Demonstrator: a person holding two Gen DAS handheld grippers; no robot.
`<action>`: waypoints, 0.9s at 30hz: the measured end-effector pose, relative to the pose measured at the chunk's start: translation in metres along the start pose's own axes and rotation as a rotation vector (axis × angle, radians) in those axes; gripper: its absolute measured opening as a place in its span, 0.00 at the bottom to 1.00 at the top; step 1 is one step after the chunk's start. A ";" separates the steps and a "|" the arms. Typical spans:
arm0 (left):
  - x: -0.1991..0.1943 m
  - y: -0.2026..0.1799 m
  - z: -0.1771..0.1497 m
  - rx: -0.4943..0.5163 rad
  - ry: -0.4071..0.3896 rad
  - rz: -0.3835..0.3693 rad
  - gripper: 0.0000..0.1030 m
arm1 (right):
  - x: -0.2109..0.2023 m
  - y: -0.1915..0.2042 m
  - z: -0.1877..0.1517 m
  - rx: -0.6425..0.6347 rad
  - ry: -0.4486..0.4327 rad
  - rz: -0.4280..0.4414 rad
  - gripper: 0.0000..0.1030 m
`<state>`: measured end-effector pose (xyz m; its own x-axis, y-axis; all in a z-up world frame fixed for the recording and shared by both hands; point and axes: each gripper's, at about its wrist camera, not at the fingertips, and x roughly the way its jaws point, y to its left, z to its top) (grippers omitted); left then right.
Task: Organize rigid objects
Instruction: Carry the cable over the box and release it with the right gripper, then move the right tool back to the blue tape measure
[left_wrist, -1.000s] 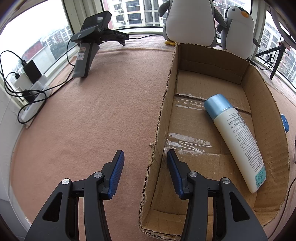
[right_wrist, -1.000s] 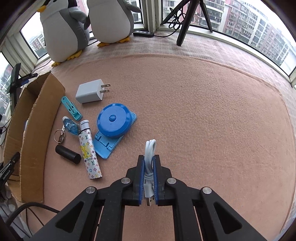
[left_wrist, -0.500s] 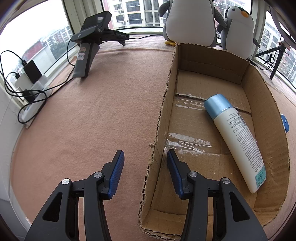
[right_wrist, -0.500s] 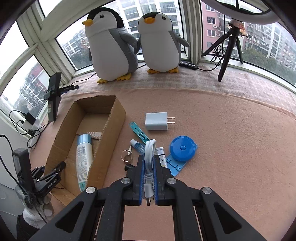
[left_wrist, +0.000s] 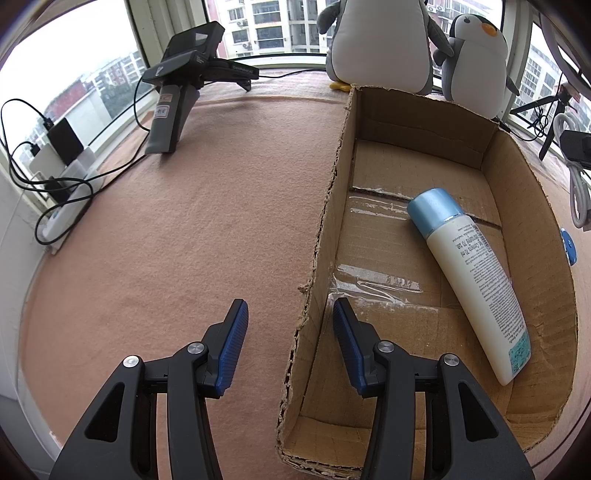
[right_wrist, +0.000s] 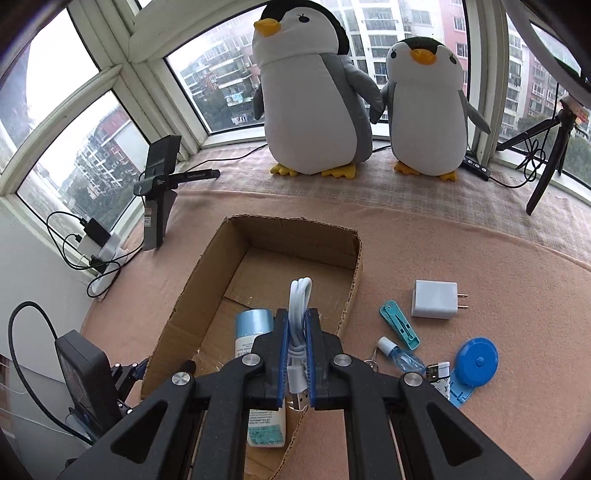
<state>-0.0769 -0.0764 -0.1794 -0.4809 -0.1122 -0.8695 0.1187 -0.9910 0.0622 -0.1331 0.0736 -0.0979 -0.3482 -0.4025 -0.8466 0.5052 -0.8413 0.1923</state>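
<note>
Moved: right gripper (right_wrist: 296, 354) now hangs over the cardboard box (right_wrist: 354, 280), off the mat where it was.
Right tongs: pinching one coiled white cable (right_wrist: 298, 314), smooth, USB plug down.
Left tongs: left gripper (left_wrist: 290, 332) spread, straddling the box's torn wall, unmoved.
Box: one, corrugated, holding one glossy bottle (left_wrist: 476, 284) lying flat.
Mat: one white charger (right_wrist: 434, 299), one round blue tape measure (right_wrist: 476, 362).
Sill: two plush penguins (right_wrist: 314, 92).

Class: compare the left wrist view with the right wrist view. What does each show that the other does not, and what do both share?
Only the left wrist view: the open left gripper straddling the box's near wall.

Only the right wrist view: the right gripper shut on a coiled white USB cable, a white wall charger on the mat.

Both: the brown cardboard box, the white bottle with a blue cap lying in it.
</note>
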 end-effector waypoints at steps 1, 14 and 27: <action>0.000 0.000 0.000 0.000 0.000 0.000 0.45 | 0.004 0.002 0.001 -0.003 0.006 0.001 0.07; 0.000 0.000 0.000 0.001 -0.001 0.000 0.45 | 0.041 0.010 0.002 -0.033 0.068 -0.025 0.08; 0.000 0.000 0.002 0.003 -0.001 0.003 0.46 | 0.035 0.017 0.002 -0.070 0.031 -0.043 0.59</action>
<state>-0.0782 -0.0761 -0.1784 -0.4812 -0.1153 -0.8690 0.1173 -0.9909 0.0666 -0.1388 0.0446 -0.1235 -0.3462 -0.3546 -0.8686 0.5449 -0.8296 0.1215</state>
